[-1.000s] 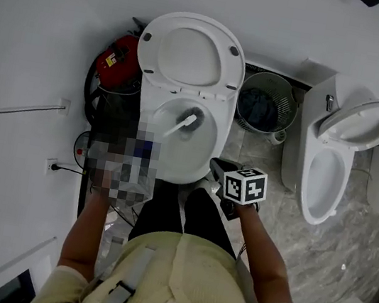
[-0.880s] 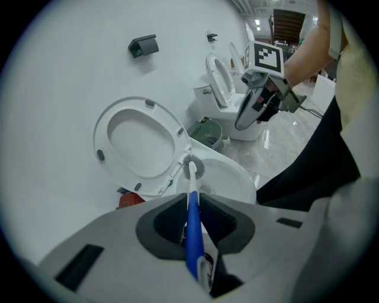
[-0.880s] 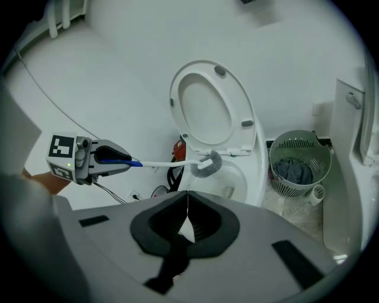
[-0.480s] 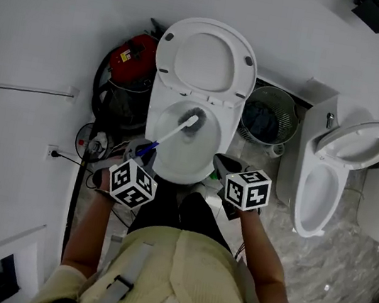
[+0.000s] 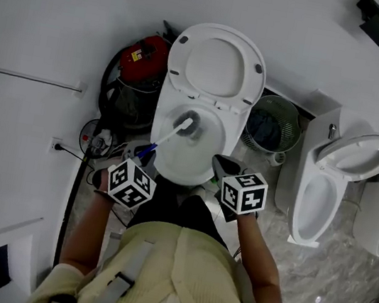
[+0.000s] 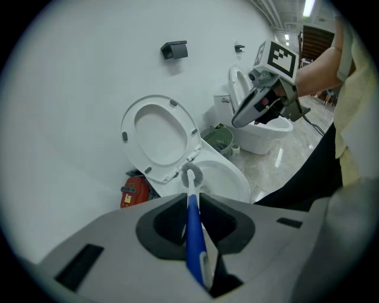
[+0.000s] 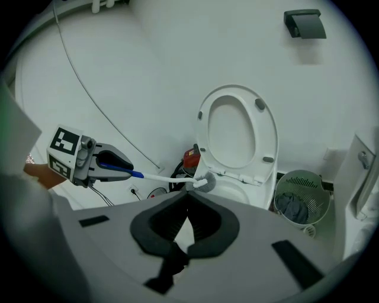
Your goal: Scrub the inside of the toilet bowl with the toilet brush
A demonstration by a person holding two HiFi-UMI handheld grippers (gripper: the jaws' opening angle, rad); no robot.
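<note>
Over the toilet bowl, my left gripper is clamped on the blue handle of the toilet brush, whose bristle head sits inside the bowl, ahead of the jaws. My right gripper hangs beside the bowl's front rim, jaws together, empty.

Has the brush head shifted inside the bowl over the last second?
Yes, slightly: the brush head now sits nearer the left wall of the toilet bowl; earlier it sat right of centre.
</note>
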